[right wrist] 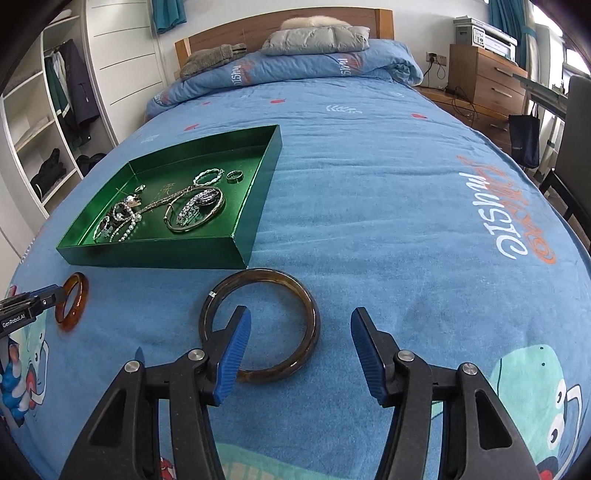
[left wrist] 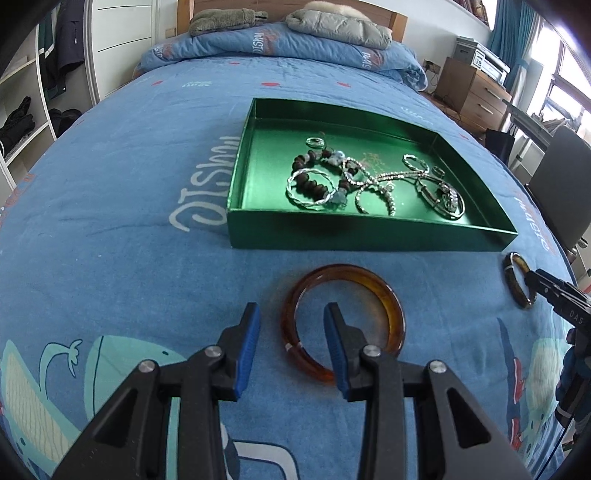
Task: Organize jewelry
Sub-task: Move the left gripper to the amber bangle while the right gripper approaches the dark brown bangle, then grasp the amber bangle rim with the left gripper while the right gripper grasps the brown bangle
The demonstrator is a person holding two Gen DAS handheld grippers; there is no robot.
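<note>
Bedspread [right wrist: 406, 221] lettering "music", gripper – "GenRobot.AI"

bedspread [left wrist: 129, 177]: soft matt blue cloth, printed
tray [left wrist: 369, 232]: glossy green card, metallic sheen
amber bangle [left wrist: 391, 306]: smooth, translucent, glassy
dark bangle [right wrist: 310, 314]: polished, mottled brown
chains [right wrist: 192, 210]: shiny silver-coloured metal
finger pads [right wrist: 232, 350]: ribbed blue rubber
headboard [right wrist: 295, 18]: smooth wood
</note>
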